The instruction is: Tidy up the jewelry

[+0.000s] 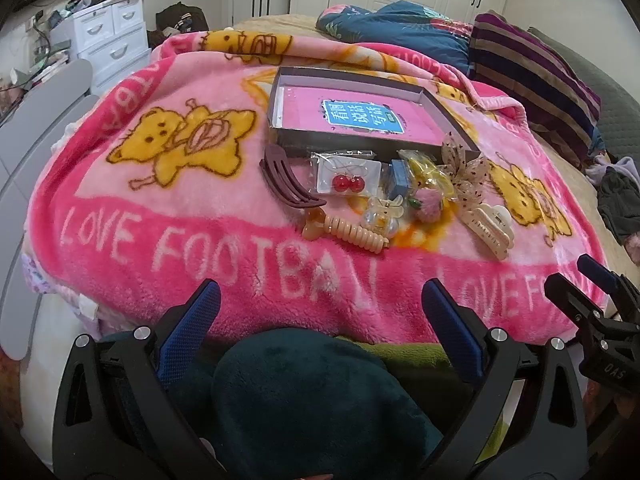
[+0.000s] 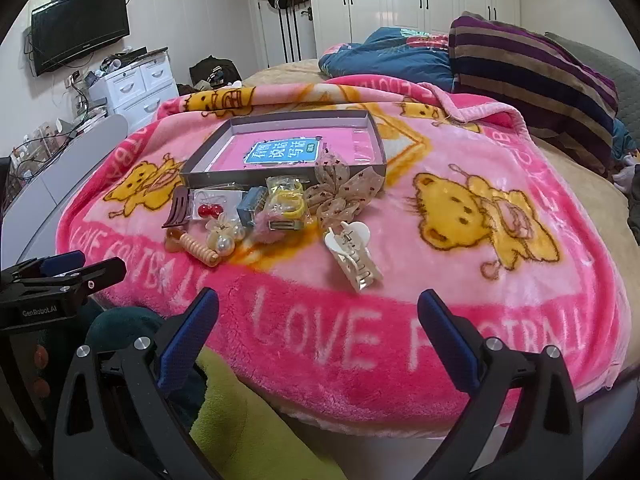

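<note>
A shallow grey box with a pink book inside lies on the pink blanket. In front of it lies a pile of accessories: a brown claw clip, red cherry earrings on a card, a coiled beige hair tie, a blue box, a dotted bow, and a cream claw clip. My left gripper and right gripper are open and empty, near the blanket's front edge, short of the pile.
The pink "LOVE FOOTBALL" blanket covers the bed. Folded quilts and a striped blanket lie behind. White drawers stand at the far left. Dark green fabric lies under my left gripper.
</note>
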A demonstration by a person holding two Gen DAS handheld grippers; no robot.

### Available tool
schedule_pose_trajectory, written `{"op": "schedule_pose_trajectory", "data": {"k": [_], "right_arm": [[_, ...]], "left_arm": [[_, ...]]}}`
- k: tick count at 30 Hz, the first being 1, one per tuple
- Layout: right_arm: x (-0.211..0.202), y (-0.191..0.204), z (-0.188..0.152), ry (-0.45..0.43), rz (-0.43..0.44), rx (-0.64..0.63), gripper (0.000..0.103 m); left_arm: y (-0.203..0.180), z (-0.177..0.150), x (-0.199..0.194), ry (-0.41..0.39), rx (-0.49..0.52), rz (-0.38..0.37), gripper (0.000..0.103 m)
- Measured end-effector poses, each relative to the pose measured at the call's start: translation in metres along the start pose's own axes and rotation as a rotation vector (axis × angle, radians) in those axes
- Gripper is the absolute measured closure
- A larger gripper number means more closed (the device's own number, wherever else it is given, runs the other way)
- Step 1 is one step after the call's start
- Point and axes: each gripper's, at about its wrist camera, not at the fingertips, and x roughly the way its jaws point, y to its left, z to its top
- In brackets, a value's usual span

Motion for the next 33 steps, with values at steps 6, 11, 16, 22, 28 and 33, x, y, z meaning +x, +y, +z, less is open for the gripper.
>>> {"op": "schedule_pose_trajectory", "data": {"k": [6,11,16,22,28,33], "right_arm": [[-0.0014,-0.0002,-0.002,-0.003,0.004,0.002,0.004],[-0.0014,0.0005,-0.0018,-0.005,0.003,0.0,0.004],[-0.002,0.0005,-0.0021,-0.002,0.01,0.002,0.004],[-0.002,0.0012,-0.0029,-0.003,0.013,0.004,0.004],[-0.0018,0.0015,-0.0029,-0.003,0.014,0.004,0.004],[-0.0015,0.0015,-0.0022,-0.002,0.016,0.005,0.004]], "left_arm": [[0.0,0.0003,-0.0003,0.0,0.001,0.001,0.009],[-0.0006,0.0001,-0.0004,-0.002,0.002,0.006,0.009],[-0.0008,-0.0001,-0.0004,-0.004,0.005,0.005,0.009],[-0.0001,0.0,-0.0009,-0.005,0.006,0.003,0.009],[-0.0024,0.0017,-0.002,-0.005,0.012,0.002,0.009],[-0.0027,0.0015,-0.0018,-0.007,0.013,0.0,0.009]]}}
